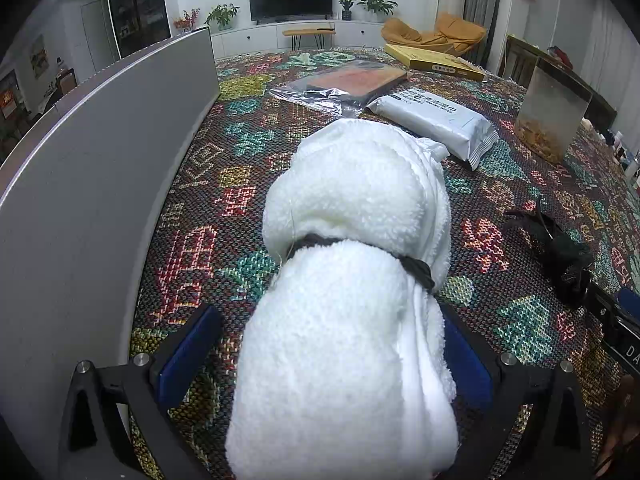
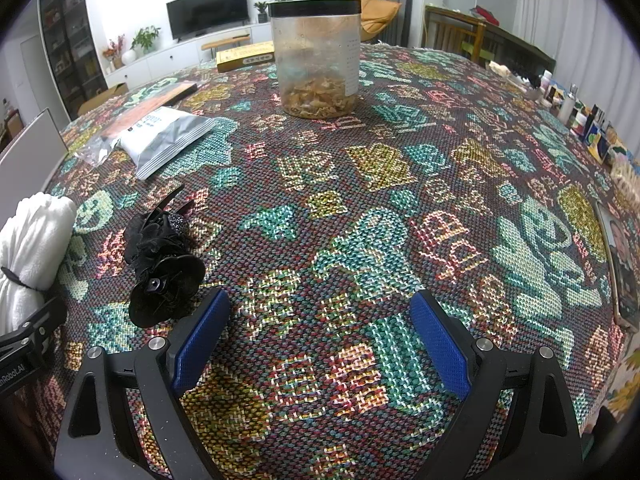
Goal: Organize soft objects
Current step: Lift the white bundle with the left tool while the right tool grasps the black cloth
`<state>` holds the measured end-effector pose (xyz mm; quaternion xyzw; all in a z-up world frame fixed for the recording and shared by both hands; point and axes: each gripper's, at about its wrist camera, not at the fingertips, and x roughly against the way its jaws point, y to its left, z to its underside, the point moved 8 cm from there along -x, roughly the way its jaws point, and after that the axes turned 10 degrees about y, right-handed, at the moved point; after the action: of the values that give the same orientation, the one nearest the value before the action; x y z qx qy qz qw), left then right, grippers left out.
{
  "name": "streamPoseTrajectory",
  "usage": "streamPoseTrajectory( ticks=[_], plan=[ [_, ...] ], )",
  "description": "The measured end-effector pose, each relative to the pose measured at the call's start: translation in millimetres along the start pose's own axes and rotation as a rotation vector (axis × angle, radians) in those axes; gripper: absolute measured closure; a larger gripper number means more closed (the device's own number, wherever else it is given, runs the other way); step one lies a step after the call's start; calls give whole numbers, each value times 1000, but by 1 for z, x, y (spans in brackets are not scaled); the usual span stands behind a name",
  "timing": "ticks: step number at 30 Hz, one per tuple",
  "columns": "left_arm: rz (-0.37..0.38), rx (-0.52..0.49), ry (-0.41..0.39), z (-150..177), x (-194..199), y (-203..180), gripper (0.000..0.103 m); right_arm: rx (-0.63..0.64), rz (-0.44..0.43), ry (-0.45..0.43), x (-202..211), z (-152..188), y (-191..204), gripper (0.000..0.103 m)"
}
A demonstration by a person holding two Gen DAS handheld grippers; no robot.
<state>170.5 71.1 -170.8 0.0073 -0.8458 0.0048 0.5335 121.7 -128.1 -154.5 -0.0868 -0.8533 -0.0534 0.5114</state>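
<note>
White fleece roll (image 1: pixel 352 280) sitting between our left gripper's (image 1: pixel 326 356) spread pads, band keeping it bundled | right gripper (image 2: pixel 320 340) hovering spread, empty | black hair flower (image 2: pixel 160 264) lying just left-ahead, awaiting sorting

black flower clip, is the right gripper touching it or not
Apart. The right wrist view shows the right gripper open over bare tablecloth, with patterned cloth visible between its left finger and the black flower clip.
</note>
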Motion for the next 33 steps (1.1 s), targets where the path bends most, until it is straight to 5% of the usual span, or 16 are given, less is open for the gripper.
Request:
streamPoseTrajectory(
  ticks=[33],
  plan=[
    [0, 1, -1, 0, 0, 0, 0, -4, -12, -3, 1, -1, 0, 9]
  ],
)
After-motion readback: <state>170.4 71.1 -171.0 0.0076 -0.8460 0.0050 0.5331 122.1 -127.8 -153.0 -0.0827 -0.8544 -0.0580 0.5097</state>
